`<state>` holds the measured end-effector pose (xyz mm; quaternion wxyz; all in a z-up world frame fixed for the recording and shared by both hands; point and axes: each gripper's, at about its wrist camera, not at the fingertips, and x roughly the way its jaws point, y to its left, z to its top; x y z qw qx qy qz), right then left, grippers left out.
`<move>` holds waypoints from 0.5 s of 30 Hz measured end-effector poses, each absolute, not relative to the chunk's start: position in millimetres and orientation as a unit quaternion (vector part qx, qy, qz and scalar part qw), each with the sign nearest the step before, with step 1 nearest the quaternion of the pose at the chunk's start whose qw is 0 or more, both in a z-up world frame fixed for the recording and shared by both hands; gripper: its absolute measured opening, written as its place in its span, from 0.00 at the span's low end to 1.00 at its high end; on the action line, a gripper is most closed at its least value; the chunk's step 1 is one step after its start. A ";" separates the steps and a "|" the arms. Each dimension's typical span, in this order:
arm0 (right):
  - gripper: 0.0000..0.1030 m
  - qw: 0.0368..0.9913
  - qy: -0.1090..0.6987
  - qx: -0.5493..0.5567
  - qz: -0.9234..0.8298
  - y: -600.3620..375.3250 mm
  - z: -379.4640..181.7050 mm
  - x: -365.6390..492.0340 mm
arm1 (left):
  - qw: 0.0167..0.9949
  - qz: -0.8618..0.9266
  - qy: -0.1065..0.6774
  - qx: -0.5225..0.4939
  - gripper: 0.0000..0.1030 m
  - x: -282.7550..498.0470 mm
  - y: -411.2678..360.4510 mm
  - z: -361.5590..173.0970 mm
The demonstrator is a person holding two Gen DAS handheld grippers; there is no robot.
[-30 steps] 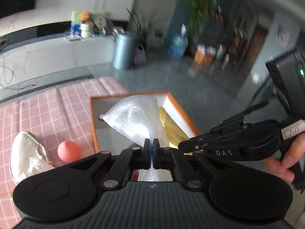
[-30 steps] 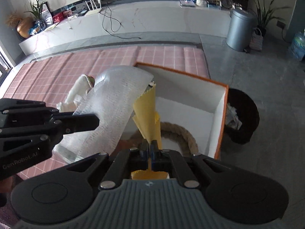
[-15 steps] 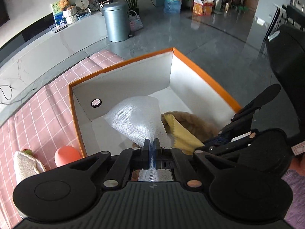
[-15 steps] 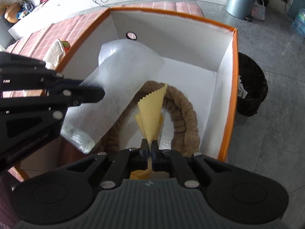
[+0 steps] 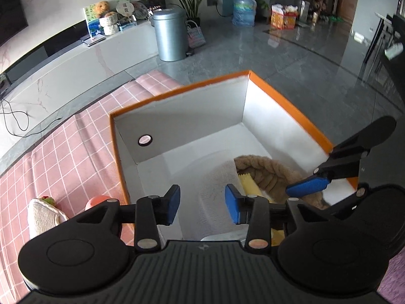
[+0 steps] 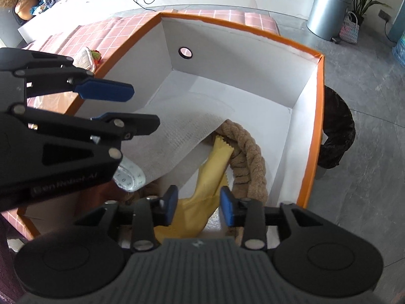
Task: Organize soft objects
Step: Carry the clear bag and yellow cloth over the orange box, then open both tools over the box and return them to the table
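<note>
An orange-rimmed white box (image 5: 177,93) (image 6: 319,116) holds a brown braided rope (image 5: 268,172) (image 6: 250,157). A white mesh cloth (image 5: 215,185) (image 6: 182,131) lies spread on the box floor, and a yellow cloth (image 5: 249,185) (image 6: 217,157) is draped against the rope. My left gripper (image 5: 202,204) (image 6: 145,107) hangs over the white cloth, its jaws opening, and the pads touch nothing. My right gripper (image 6: 198,206) is above the yellow cloth, jaws also opening. The cloth lies loose below the gap. Its fingers (image 5: 307,186) show at the right in the left wrist view.
Left of the box, a cream plush toy (image 5: 43,212) (image 6: 87,55) and a pink ball (image 5: 97,200) sit on the pink checked tablecloth (image 5: 63,157). A black basket (image 6: 336,139) stands on the floor by the box's right wall. A grey bin (image 5: 170,35) stands farther off.
Both grippers came down into the box and their jaws parted. The white cloth left the left gripper and the yellow cloth left the right one. Both cloths now lie inside.
</note>
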<state>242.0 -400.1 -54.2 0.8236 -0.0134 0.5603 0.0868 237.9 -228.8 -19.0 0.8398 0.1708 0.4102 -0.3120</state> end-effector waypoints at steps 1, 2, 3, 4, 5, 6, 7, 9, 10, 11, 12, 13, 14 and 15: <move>0.39 0.825 0.559 -0.016 0.086 -400.1 -51.9 240.2 | 0.841 -0.314 0.408 0.167 0.46 236.5 -227.1 -16.1; 0.40 0.826 0.557 -0.018 0.086 -400.3 -50.1 238.0 | 0.843 -0.315 0.405 0.162 0.46 234.8 -225.0 -12.7; 0.41 0.827 0.555 -0.019 0.084 -400.9 -48.0 236.5 | 0.845 -0.317 0.401 0.156 0.47 233.1 -222.7 -9.2; 0.43 0.829 0.552 -0.019 0.083 -401.5 -45.7 234.3 | 0.847 -0.320 0.398 0.152 0.47 231.0 -220.4 -6.0; 0.44 0.831 0.549 -0.019 0.082 -401.8 -42.8 232.1 | 0.848 -0.321 0.394 0.147 0.47 228.9 -219.4 -2.6; 0.46 0.834 0.546 -0.020 0.079 -401.7 -38.5 232.7 | 0.851 -0.322 0.391 0.141 0.47 226.8 -216.4 1.0; 0.49 0.836 0.544 -0.021 0.077 -401.0 -35.3 230.6 | 0.854 -0.323 0.386 0.133 0.47 225.6 -212.9 4.7; 0.53 0.841 0.535 -0.025 0.074 -398.8 -27.9 225.5 | 0.860 -0.323 0.377 0.119 0.47 221.5 -205.2 12.1; 0.54 0.844 0.531 -0.025 0.073 -396.7 -25.0 223.4 | 0.864 -0.322 0.371 0.112 0.47 218.9 -200.8 15.9; 0.54 0.848 0.525 -0.025 0.072 -394.6 -20.4 219.7 | 0.868 -0.322 0.364 0.105 0.47 215.9 -196.1 19.8; 0.54 0.852 0.519 -0.025 0.071 -392.3 -16.5 216.0 | 0.871 -0.322 0.358 0.099 0.47 212.8 -191.3 23.3; 0.55 0.856 0.511 -0.026 0.071 -389.7 -13.9 214.5 | 0.875 -0.320 0.351 0.091 0.47 210.0 -185.7 27.4; 0.56 0.861 0.502 -0.029 0.071 -386.1 -10.0 210.9 | 0.878 -0.318 0.347 0.085 0.48 207.2 -180.8 30.6; 0.56 0.867 0.492 -0.034 0.069 -381.9 -5.7 207.3 | 0.881 -0.317 0.341 0.079 0.48 204.3 -175.2 34.0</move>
